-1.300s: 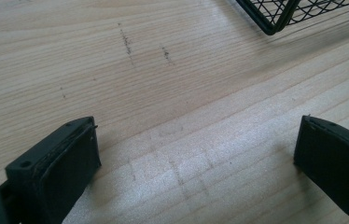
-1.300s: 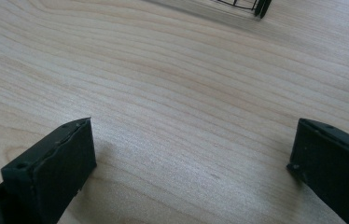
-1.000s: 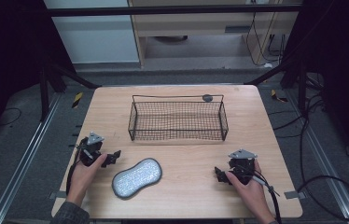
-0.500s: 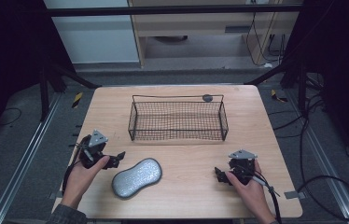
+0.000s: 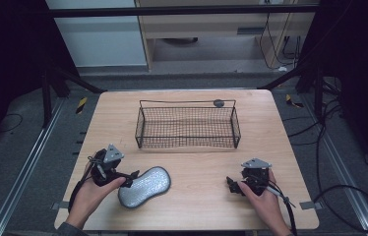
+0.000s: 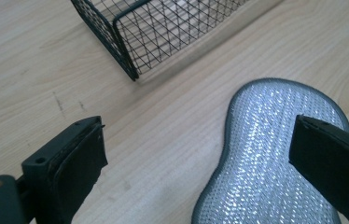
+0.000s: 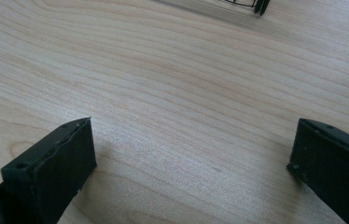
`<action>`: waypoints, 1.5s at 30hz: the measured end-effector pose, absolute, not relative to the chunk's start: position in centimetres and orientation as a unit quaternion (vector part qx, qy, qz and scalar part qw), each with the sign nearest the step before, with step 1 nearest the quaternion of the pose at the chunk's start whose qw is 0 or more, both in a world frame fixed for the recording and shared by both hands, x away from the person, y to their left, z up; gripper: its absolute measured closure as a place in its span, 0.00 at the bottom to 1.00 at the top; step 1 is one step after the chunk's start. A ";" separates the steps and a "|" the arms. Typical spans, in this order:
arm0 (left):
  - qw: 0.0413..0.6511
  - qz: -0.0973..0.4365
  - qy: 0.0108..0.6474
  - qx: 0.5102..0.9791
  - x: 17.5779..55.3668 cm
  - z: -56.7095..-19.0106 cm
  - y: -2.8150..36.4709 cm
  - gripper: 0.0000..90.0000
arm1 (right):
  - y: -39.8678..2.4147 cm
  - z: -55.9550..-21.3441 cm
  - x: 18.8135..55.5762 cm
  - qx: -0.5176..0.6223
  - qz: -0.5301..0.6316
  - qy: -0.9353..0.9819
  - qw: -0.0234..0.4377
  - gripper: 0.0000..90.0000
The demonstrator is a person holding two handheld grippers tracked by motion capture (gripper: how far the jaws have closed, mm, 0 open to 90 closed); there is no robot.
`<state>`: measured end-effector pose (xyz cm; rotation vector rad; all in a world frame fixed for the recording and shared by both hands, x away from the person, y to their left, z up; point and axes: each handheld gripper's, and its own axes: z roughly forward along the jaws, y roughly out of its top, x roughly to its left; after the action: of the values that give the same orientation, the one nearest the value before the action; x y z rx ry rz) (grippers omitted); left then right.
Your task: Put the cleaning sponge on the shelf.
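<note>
Since a second ago, my left gripper (image 5: 132, 176) has reached the sponge (image 5: 145, 186), jaws spread. Nothing is grasped yet; the wire basket (image 5: 187, 127) stands empty, my right gripper (image 5: 231, 185) spread over bare counter (image 5: 197, 196).

Light wooden tabletop (image 5: 123, 110) set on grey carpeted floor (image 5: 24, 142). Metal floor rails (image 5: 22, 179) laid along both sides. Pale cabinet (image 5: 96, 44) and beige wooden shelf unit (image 5: 211, 29) placed behind. Black cables (image 5: 339, 196) strewn at right.
</note>
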<state>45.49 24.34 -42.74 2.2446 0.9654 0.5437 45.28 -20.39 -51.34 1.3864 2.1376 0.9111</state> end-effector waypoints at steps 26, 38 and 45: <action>0.200 0.145 0.305 0.920 45.5 -44.4 19.5 0.04 | -20.4 -51.3 45.3 0.499 0.329 0.772 0.215 0.00; 0.168 0.109 0.278 0.940 45.6 -44.5 18.8 0.04 | -20.4 -51.3 45.3 0.499 0.329 0.773 0.215 0.00; 0.152 0.096 0.260 0.949 45.6 -45.1 18.1 0.04 | -20.4 -51.3 45.3 0.497 0.329 0.774 0.214 0.00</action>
<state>45.61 18.11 -45.11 2.7233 0.7455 0.2760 45.30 -20.45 -51.32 1.3799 2.1469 0.9126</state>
